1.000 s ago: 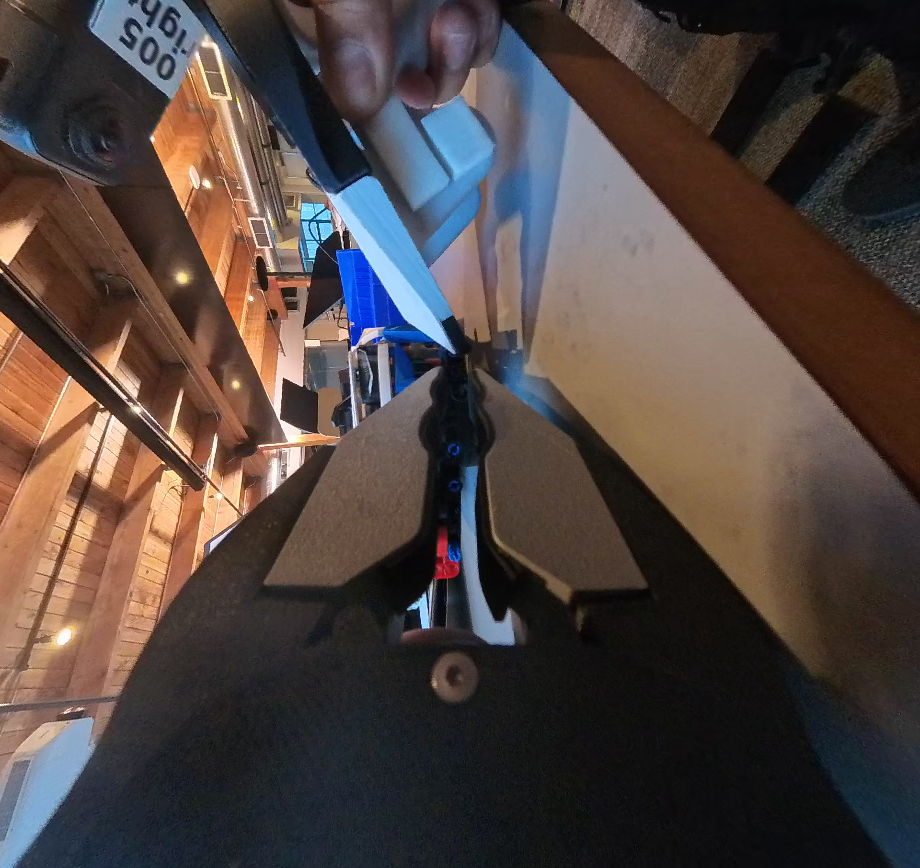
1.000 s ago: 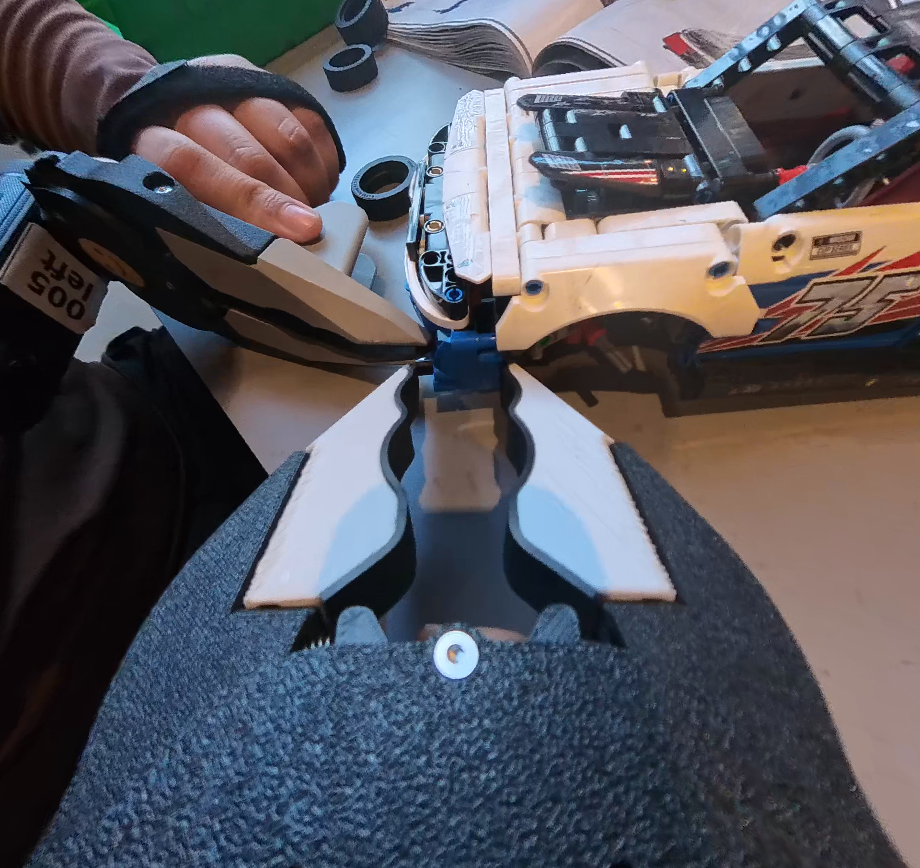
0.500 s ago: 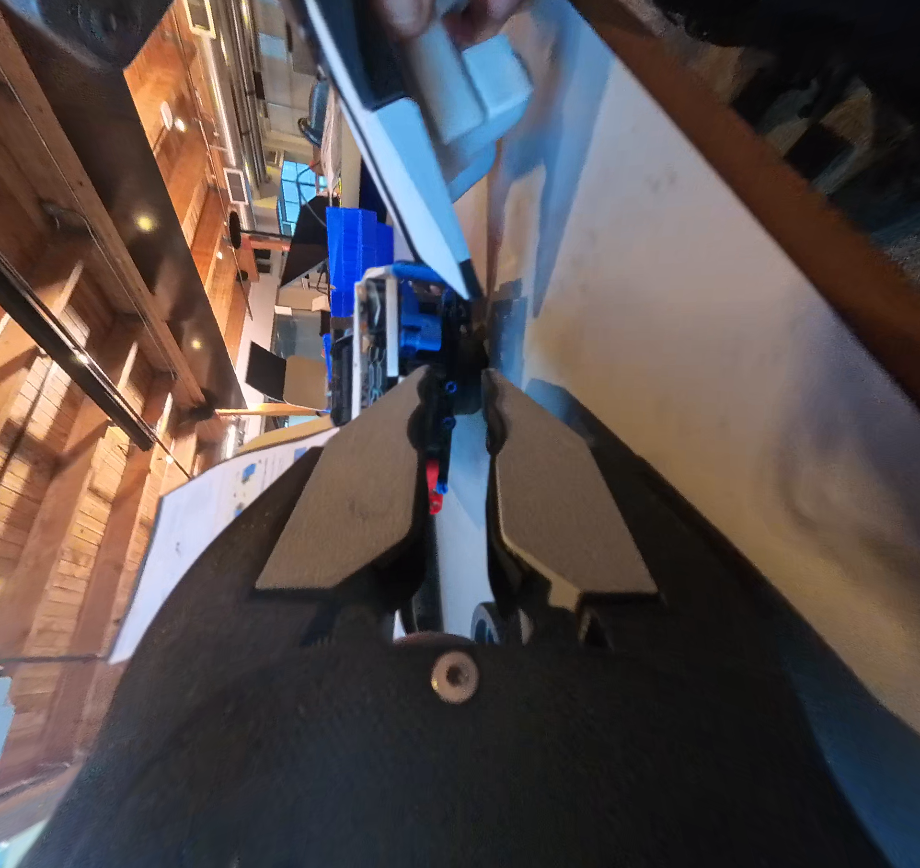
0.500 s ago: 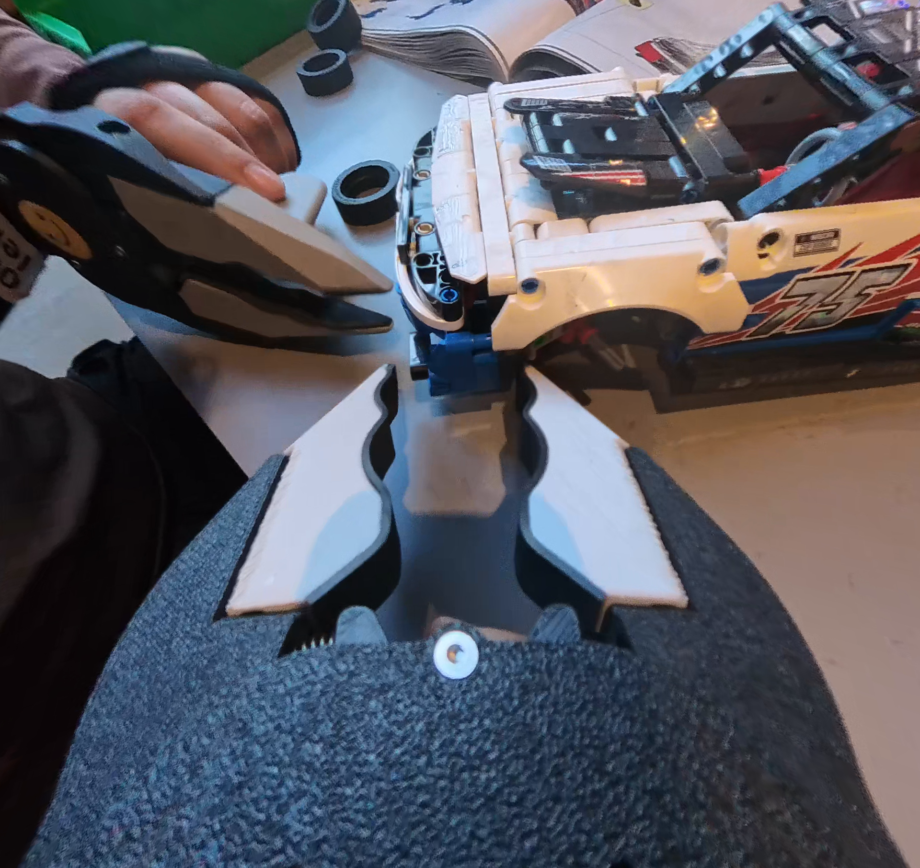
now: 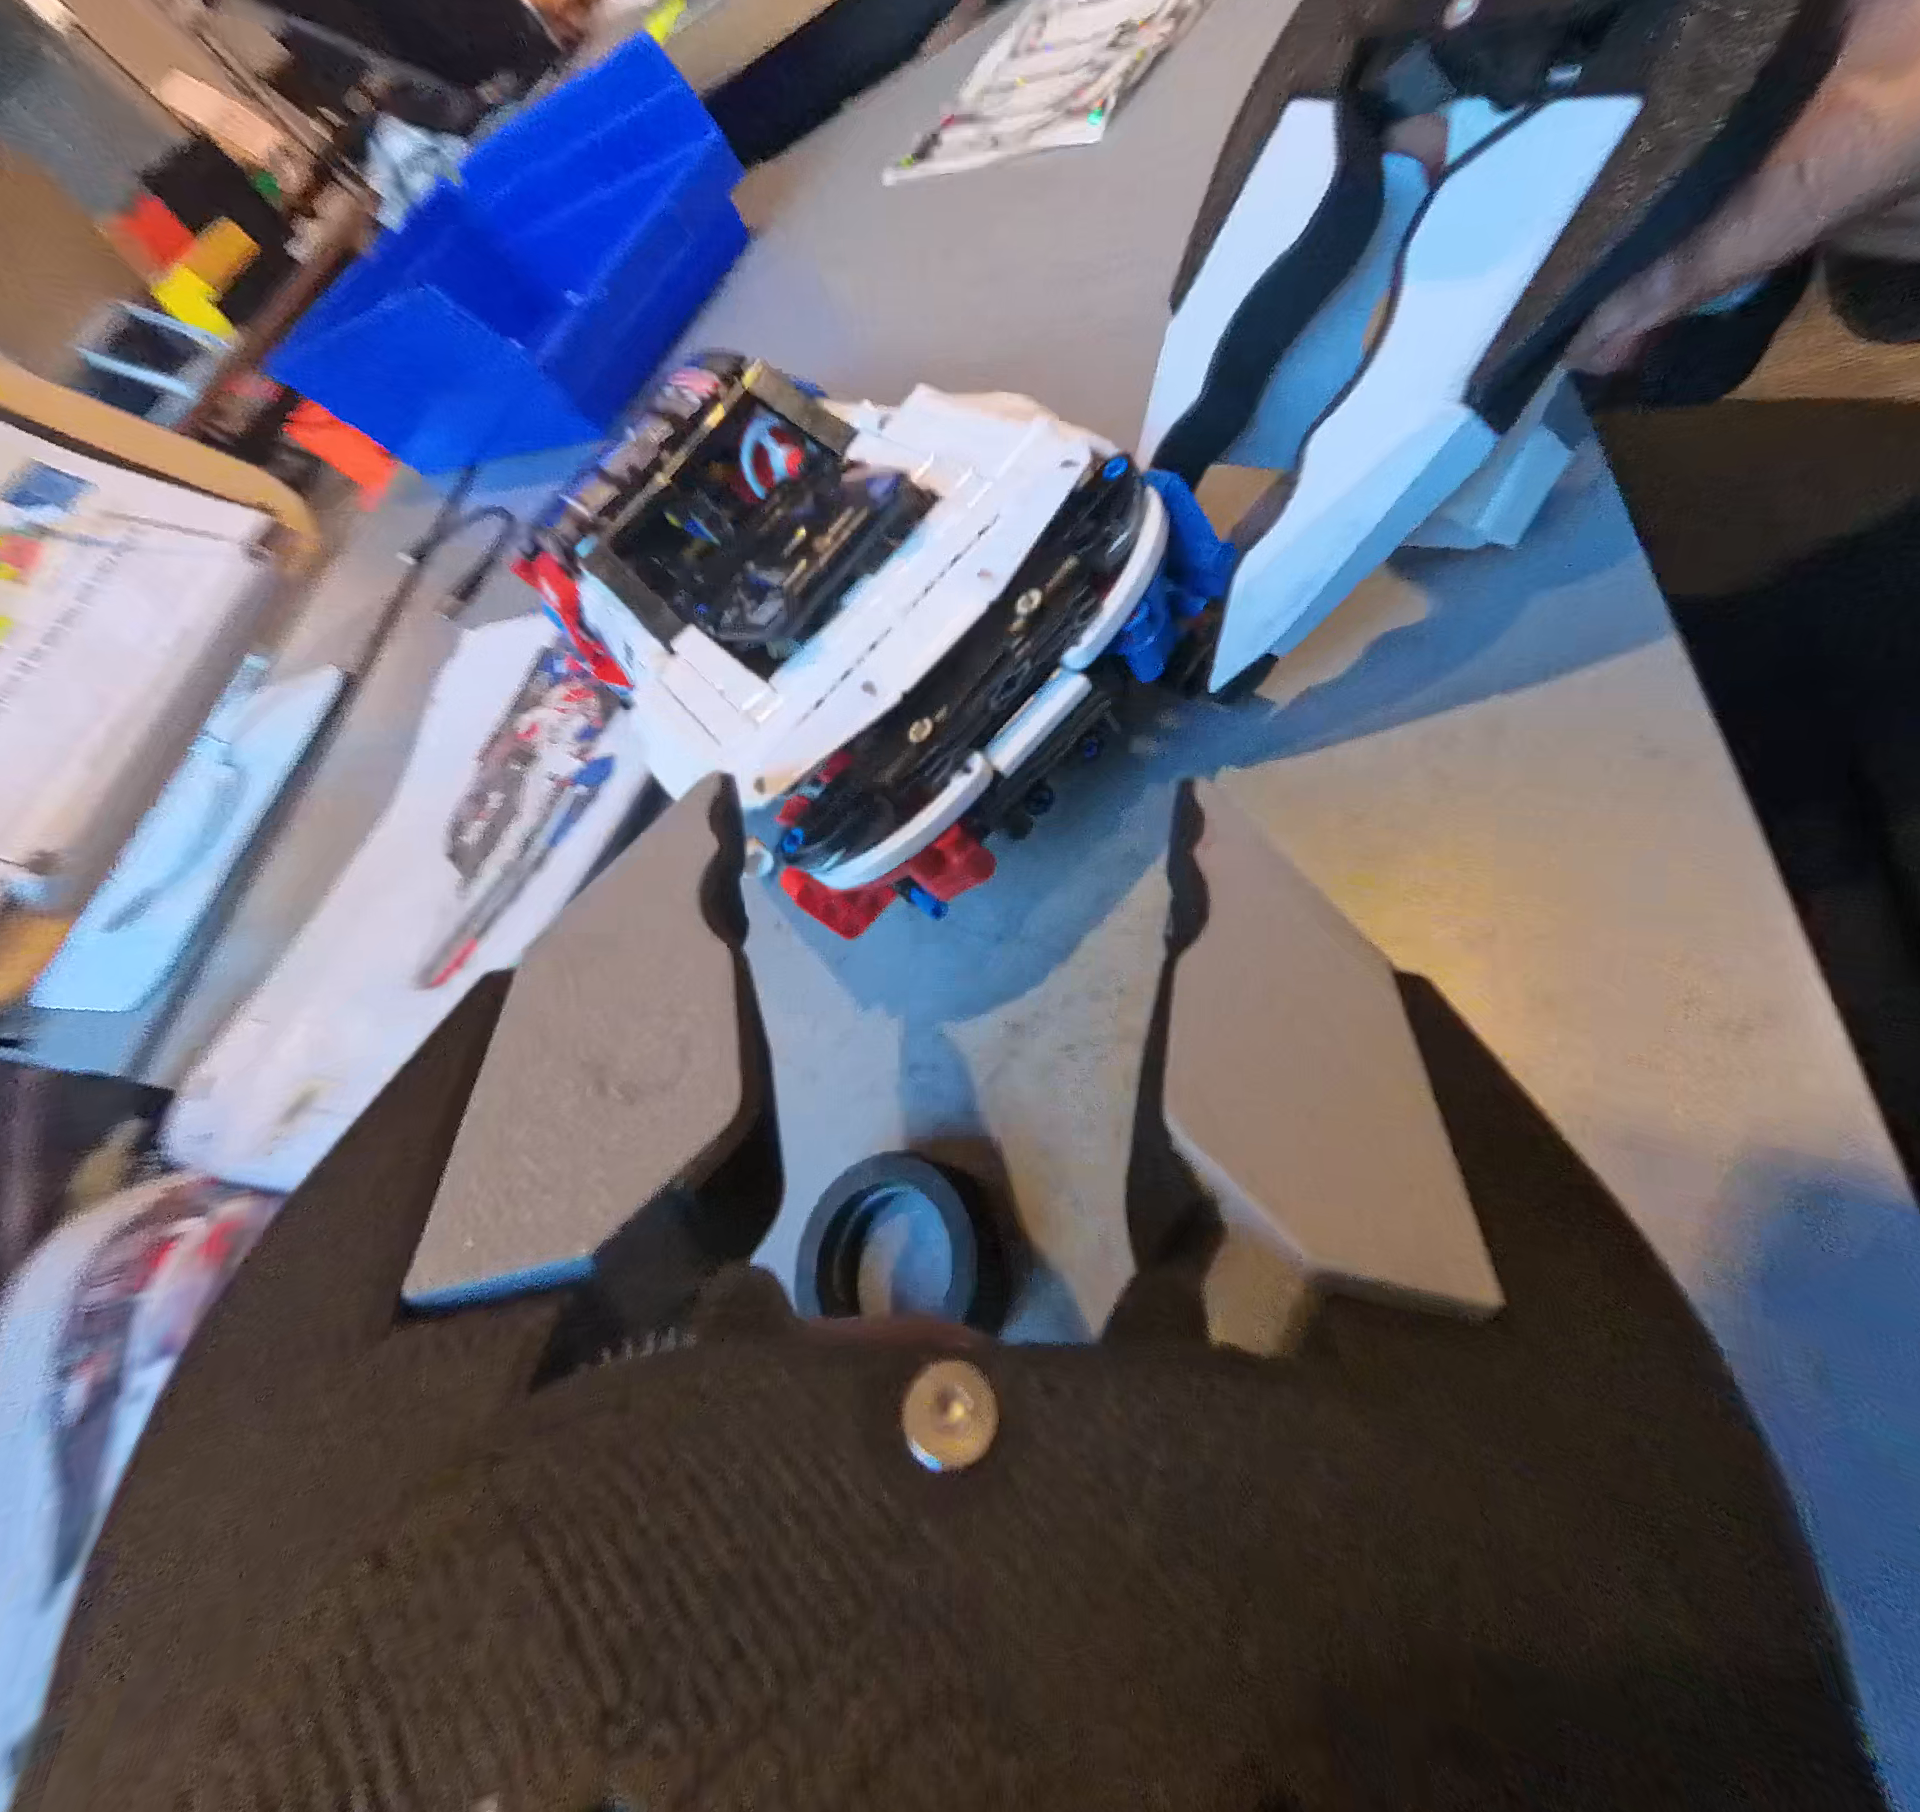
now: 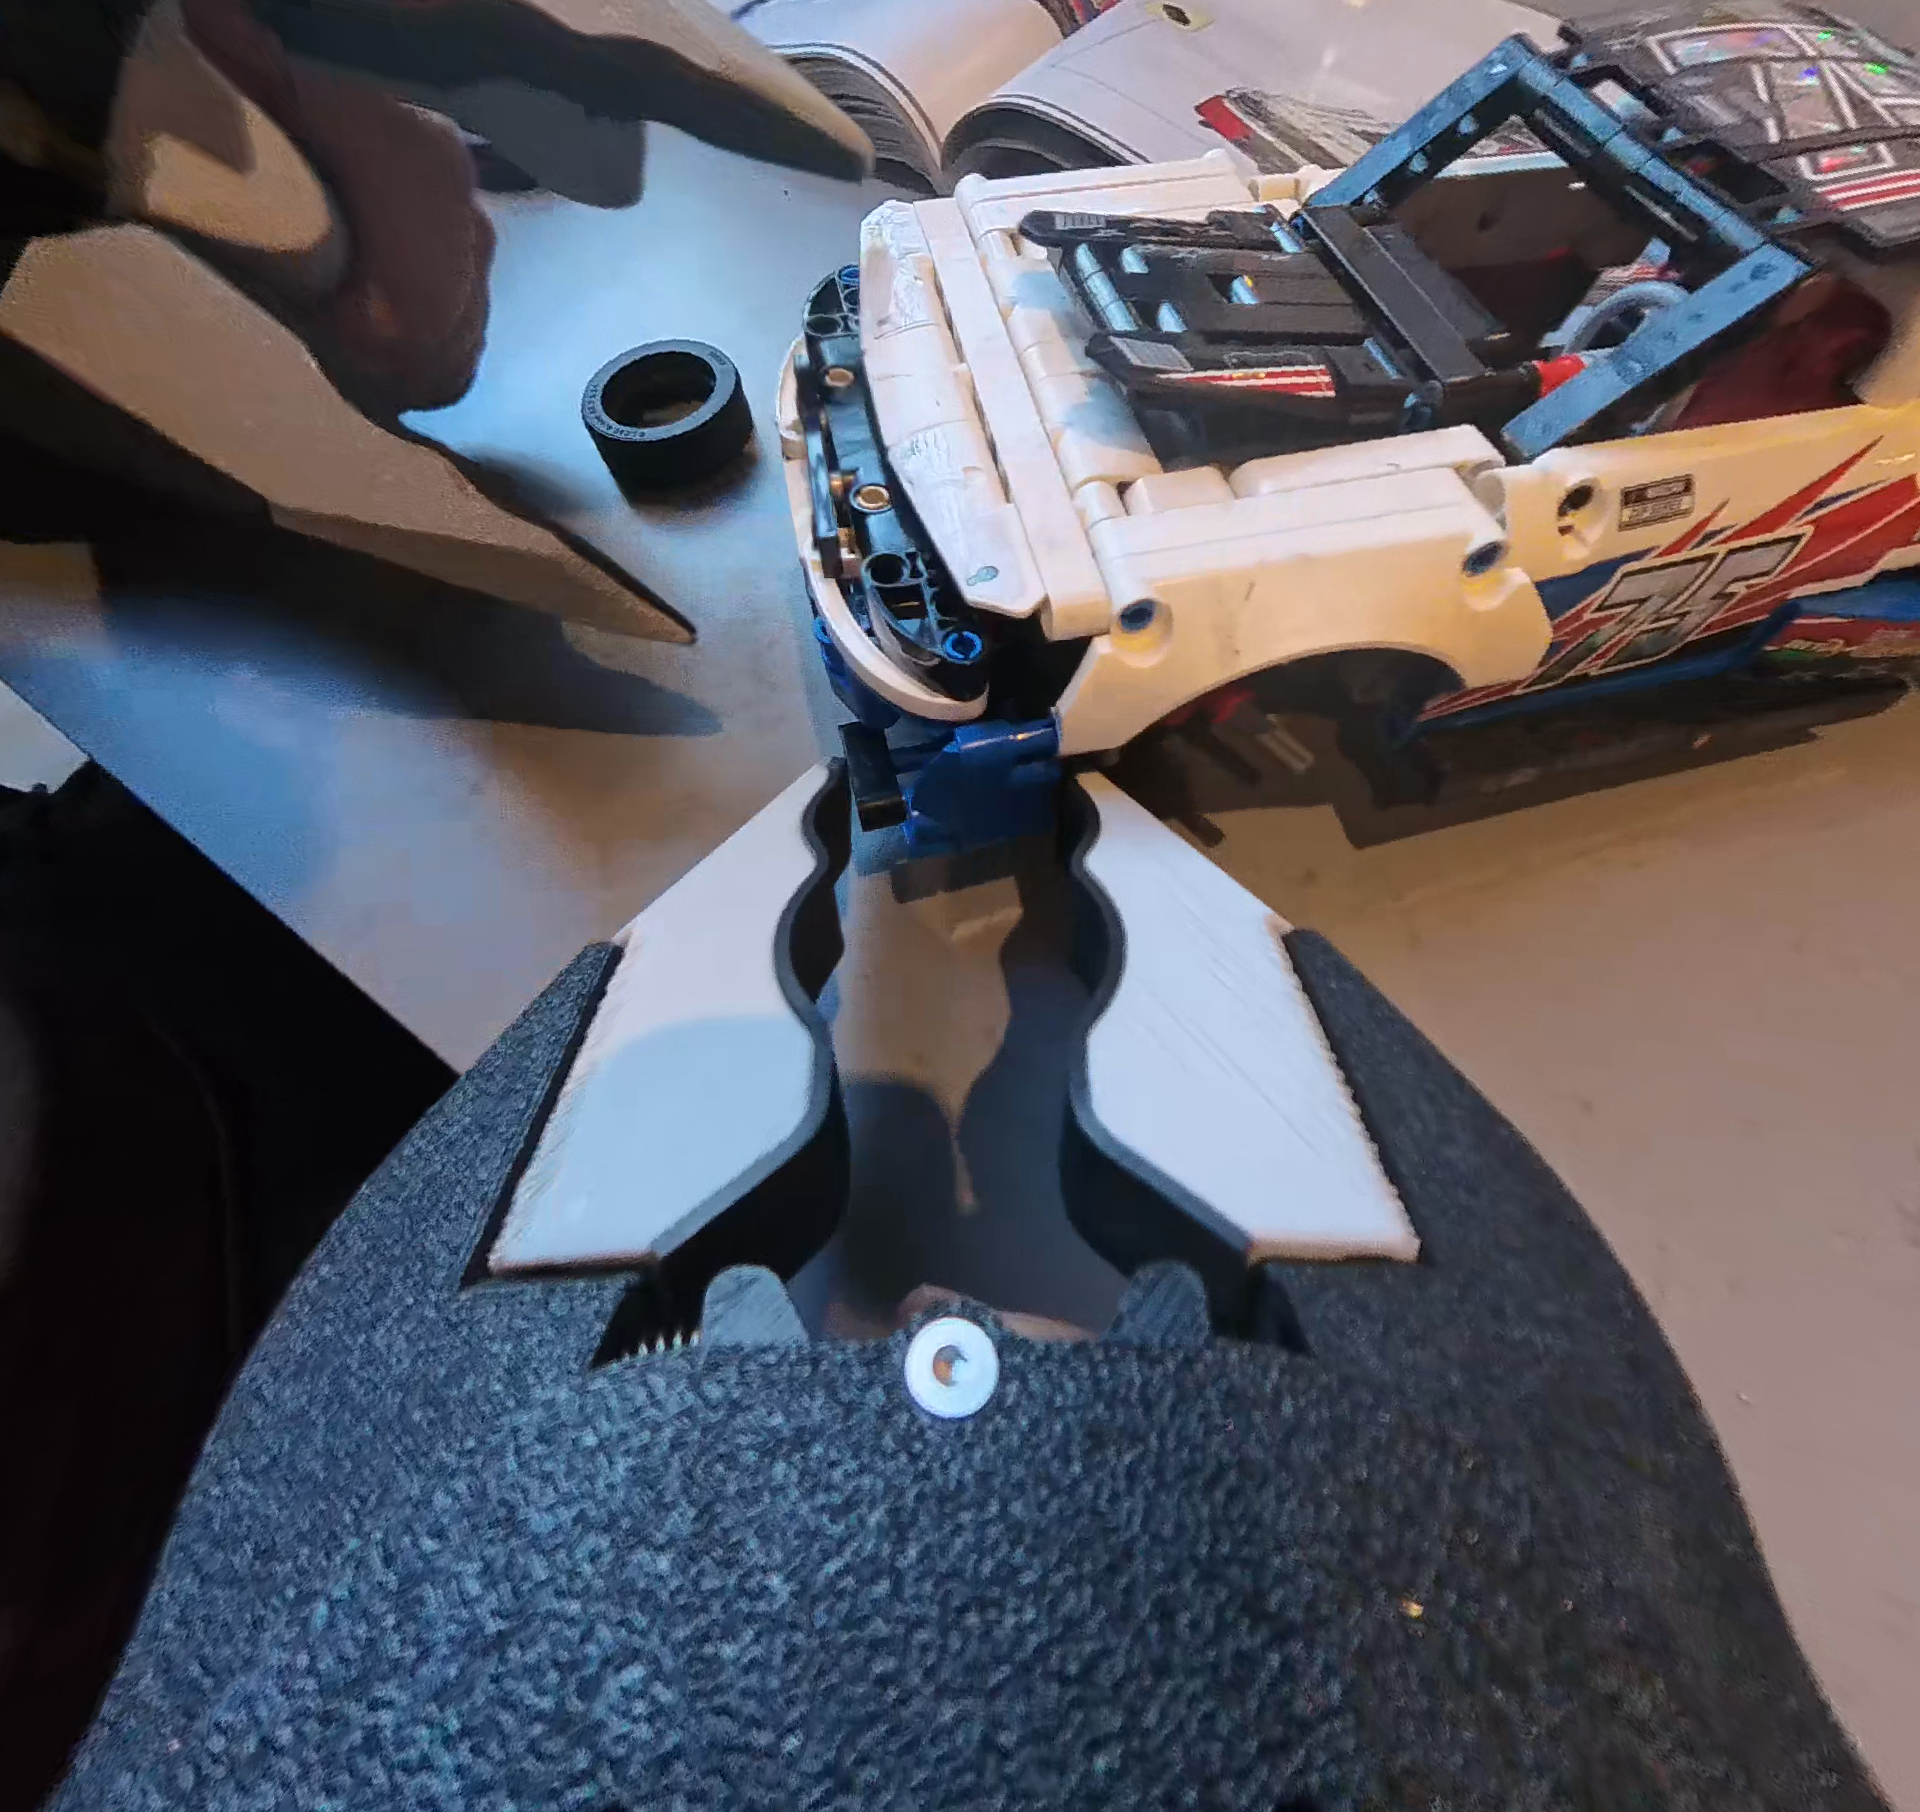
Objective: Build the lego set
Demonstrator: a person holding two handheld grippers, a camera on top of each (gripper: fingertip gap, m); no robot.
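The white lego car [image 6: 1247, 536] with red and blue side graphics stands on the pale table [image 6: 1558, 1035], its open black cockpit facing up. My right gripper [image 6: 956, 786] is open, its tips on either side of the blue block [image 6: 987, 775] at the car's front corner. My left gripper [image 5: 951, 827] is open wide and empty, just short of the car's nose [image 5: 935, 723]. A loose black tyre [image 5: 894, 1253] lies between its finger bases. The left gripper also shows in the right wrist view [image 6: 779, 401], and the right gripper in the left wrist view [image 5: 1195, 567].
The open instruction book [image 6: 935, 27] lies behind the car. The tyre also shows in the right wrist view [image 6: 665, 412]. A blue bin [image 5: 520, 287] stands farther back. The table's front edge [image 6: 312, 931] runs close on the left, a dark drop beyond it.
My left gripper has opened from nearly shut to wide, let go of the car's front and rolled upright, backing off a little. My right gripper has widened slightly and stays at the blue block.
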